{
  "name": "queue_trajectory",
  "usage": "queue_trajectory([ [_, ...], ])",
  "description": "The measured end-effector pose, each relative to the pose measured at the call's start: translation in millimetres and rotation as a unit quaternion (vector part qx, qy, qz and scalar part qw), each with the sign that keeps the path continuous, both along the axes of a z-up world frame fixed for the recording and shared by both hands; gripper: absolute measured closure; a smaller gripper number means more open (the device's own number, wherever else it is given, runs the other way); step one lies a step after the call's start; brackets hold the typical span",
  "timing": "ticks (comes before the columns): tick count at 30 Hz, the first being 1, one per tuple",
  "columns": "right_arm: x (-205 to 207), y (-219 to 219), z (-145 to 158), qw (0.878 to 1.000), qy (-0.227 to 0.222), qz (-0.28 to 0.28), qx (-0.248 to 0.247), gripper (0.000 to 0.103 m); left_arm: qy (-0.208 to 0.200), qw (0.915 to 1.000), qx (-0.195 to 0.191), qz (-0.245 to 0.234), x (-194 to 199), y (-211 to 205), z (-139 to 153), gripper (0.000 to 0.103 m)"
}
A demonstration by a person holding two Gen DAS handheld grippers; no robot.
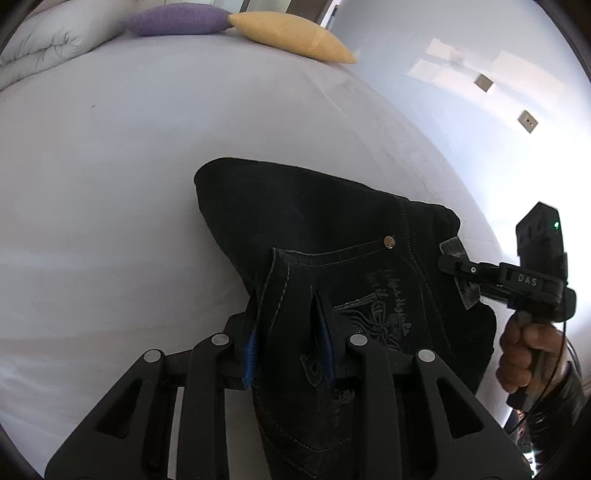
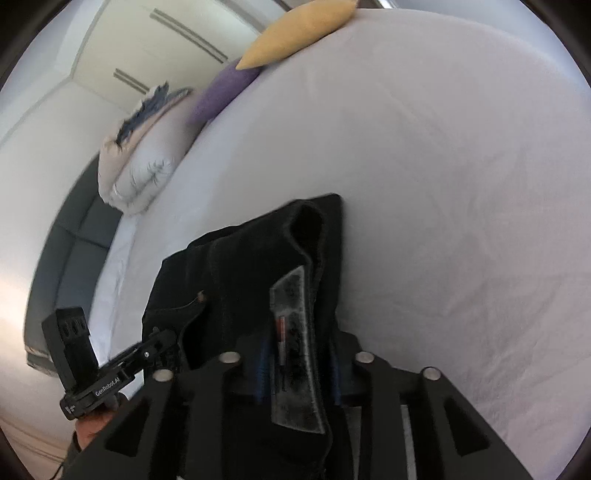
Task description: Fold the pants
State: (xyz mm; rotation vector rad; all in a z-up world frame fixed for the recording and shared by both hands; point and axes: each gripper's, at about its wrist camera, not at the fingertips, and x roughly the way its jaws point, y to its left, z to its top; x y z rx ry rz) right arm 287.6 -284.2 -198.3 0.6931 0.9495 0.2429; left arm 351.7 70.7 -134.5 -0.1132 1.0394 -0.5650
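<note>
Black jeans [image 1: 314, 229] with an embroidered back pocket hang over a white bed. My left gripper [image 1: 290, 306] is shut on the waistband edge next to the pocket. My right gripper [image 2: 299, 354] is shut on the other waistband side, at the grey inner label [image 2: 295, 332]. In the left wrist view the right gripper [image 1: 461, 273] shows at the right, pinching the fabric. In the right wrist view the left gripper [image 2: 162, 343] shows at lower left, also on the cloth. The lower part of the pants [image 2: 258, 243] rests folded on the sheet.
The white bed sheet [image 1: 129, 184] spreads behind and to the left. A purple pillow [image 1: 177, 20], a yellow pillow [image 1: 291, 35] and a folded white duvet [image 1: 48, 44] lie at the far end. A wall with sockets [image 1: 526, 122] is to the right.
</note>
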Motion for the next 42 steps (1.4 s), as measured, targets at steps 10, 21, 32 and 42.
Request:
queue_trajectory([
  [10, -43, -10, 14, 0.998, -0.025, -0.046, -0.028, 0.053, -0.043, 0.9989, 0.004, 0.017, -24, 10, 4, 0.061],
  [21, -169, 27, 103, 0.961, -0.144, -0.118, -0.206, 0.035, -0.348, 0.9276, 0.096, 0.097, -197, 26, 96, 0.000],
  [32, -289, 71, 219, 0.867, -0.337, -0.203, -0.307, 0.000, -0.492, 0.8300, 0.171, 0.200, -317, 24, 186, 0.000],
  [42, -344, 97, 280, 0.815, -0.401, -0.234, -0.347, 0.000, -0.371, 0.8965, 0.123, 0.209, -329, 44, 216, 0.000],
])
